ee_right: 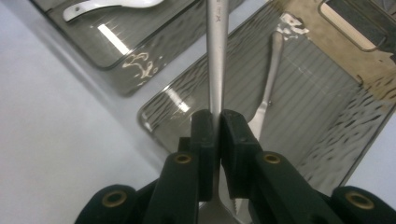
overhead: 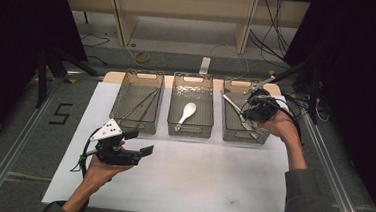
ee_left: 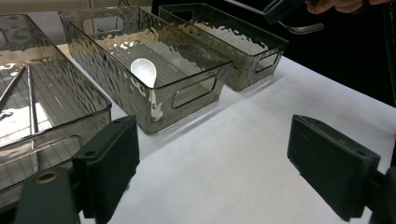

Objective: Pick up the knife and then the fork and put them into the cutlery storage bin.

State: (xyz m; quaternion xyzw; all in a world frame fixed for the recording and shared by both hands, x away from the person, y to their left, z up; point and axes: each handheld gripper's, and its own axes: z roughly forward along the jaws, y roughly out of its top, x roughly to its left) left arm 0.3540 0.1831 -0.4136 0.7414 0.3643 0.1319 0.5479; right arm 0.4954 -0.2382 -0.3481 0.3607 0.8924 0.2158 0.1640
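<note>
While the left gripper waits over the bare white table with its jaws wide apart and nothing between them, the work belongs to the other hand, so it is best kept where it is, clear of the bins.

Going left to right, 3 clear bins stand in a row at the far side of the table: the left bin holds thin metal rods that look like chopsticks, the middle bin holds 1 white spoon, and the right bin holds 1 piece of metal cutlery lying flat on its floor.

Over that right bin, the right gripper has its jaws clamped together on the handle of a fork; the tines show near the jaws' base and the handle runs out ahead.

Judging from this, the step is sorting the fork into the right bin. To do it well, lower the fork until it is well inside the walls, line its length up with the bin's long side and beside the piece already there, not across it, then part the jaws only when it is close to the floor, so it neither bounces nor catches the rim.
</note>
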